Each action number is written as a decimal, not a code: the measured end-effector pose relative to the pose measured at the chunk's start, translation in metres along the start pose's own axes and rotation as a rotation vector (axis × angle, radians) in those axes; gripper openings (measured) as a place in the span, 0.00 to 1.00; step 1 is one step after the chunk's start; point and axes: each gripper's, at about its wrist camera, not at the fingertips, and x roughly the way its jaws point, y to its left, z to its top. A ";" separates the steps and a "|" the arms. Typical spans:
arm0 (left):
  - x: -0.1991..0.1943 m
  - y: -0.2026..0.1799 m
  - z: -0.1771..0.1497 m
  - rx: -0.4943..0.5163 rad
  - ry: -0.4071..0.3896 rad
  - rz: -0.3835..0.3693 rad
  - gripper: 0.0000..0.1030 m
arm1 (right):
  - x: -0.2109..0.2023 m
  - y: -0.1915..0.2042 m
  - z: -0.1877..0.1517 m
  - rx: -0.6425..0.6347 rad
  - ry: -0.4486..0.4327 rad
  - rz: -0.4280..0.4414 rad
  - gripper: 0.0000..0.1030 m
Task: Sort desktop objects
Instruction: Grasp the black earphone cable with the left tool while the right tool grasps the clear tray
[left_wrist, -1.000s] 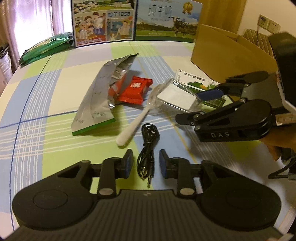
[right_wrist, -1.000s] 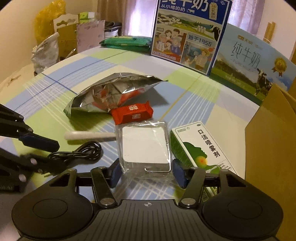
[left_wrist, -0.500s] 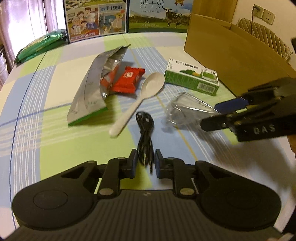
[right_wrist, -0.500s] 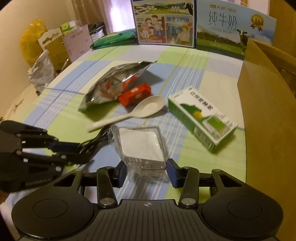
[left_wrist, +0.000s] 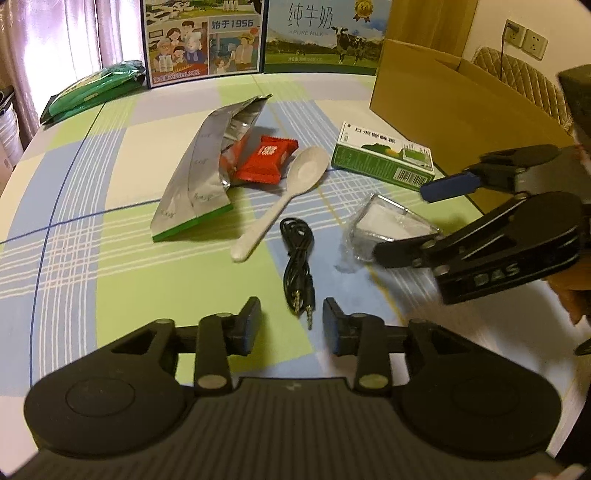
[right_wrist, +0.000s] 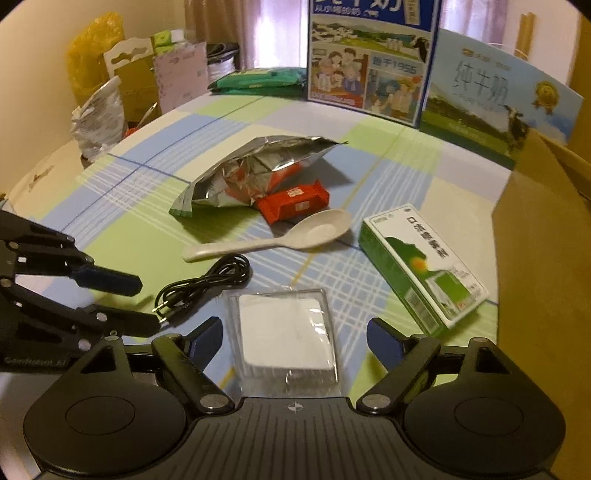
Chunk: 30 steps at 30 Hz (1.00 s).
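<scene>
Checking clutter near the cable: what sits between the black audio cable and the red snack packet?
The white spoon lies between the black audio cable and the red snack packet, its bowl beside the packet. Clearest in the left wrist view.

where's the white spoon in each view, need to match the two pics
Left wrist view: white spoon lies centre, bowl up-right, handle running down-left.
Right wrist view: white spoon lies centre, bowl right, handle left.
Shared landmark: red snack packet lies beside the bowl.
</scene>
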 end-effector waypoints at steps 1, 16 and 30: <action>0.001 0.000 0.001 0.004 -0.003 0.002 0.37 | 0.004 0.000 0.001 -0.007 0.009 0.004 0.80; 0.026 -0.011 0.020 0.019 -0.031 0.019 0.39 | -0.001 -0.024 -0.002 0.157 0.036 -0.021 0.49; 0.028 -0.003 0.016 -0.029 0.018 0.021 0.14 | 0.002 -0.019 -0.002 0.124 0.023 -0.022 0.64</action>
